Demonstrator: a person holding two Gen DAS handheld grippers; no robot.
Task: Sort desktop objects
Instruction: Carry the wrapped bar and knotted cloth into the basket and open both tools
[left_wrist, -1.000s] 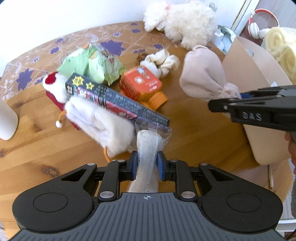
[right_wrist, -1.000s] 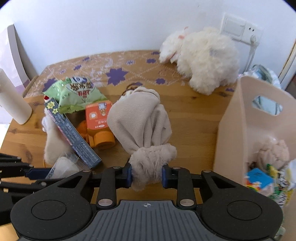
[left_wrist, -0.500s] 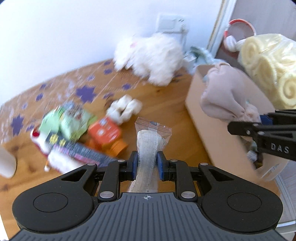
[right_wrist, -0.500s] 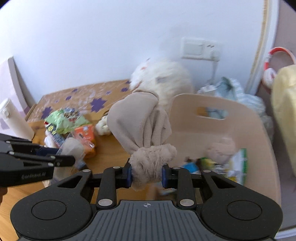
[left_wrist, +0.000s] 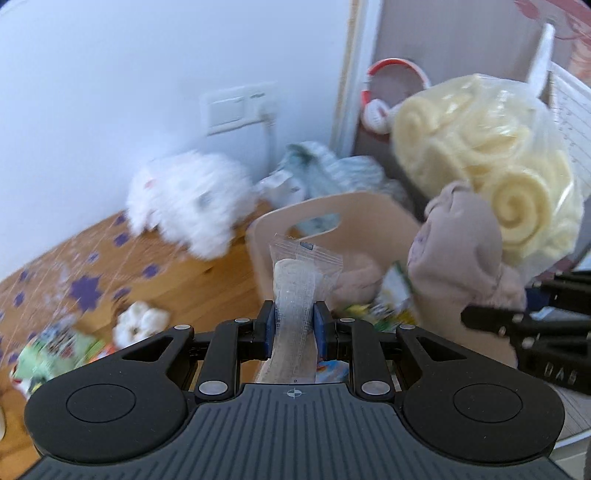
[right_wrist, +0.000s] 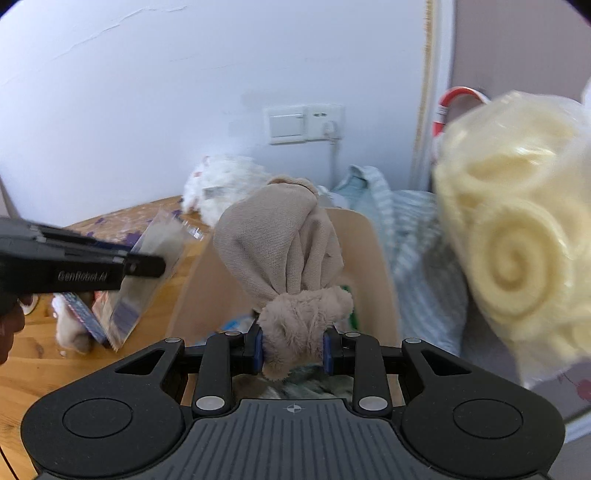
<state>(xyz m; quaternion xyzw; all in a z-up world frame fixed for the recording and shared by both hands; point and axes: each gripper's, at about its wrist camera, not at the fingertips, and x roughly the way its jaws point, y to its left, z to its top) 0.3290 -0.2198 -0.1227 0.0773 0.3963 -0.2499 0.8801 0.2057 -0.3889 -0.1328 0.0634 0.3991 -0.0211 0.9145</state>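
My left gripper (left_wrist: 294, 326) is shut on a clear plastic packet of white gauze (left_wrist: 300, 280), held up over the near edge of the beige bin (left_wrist: 295, 221). My right gripper (right_wrist: 294, 349) is shut on the furry cuff of a beige sock bundle (right_wrist: 280, 243), held over the open bin (right_wrist: 369, 236). The bin holds snack packs and a beige plush item (left_wrist: 356, 284). In the right wrist view the left gripper (right_wrist: 147, 264) and its packet (right_wrist: 147, 273) are at left. In the left wrist view the sock bundle (left_wrist: 458, 254) is at right.
A white plush toy (left_wrist: 188, 203) lies on the wooden table (left_wrist: 207, 291) by the wall. A white sock ball (left_wrist: 138, 323) and green snack bags (left_wrist: 51, 350) lie at left. A bag of cream rolled towels (left_wrist: 491, 162) and striped cloth (right_wrist: 417, 251) sit right of the bin.
Both grippers have swung right and up from the table's pile to the bin, each still holding its item. The sock bundle is now over the bin's opening.
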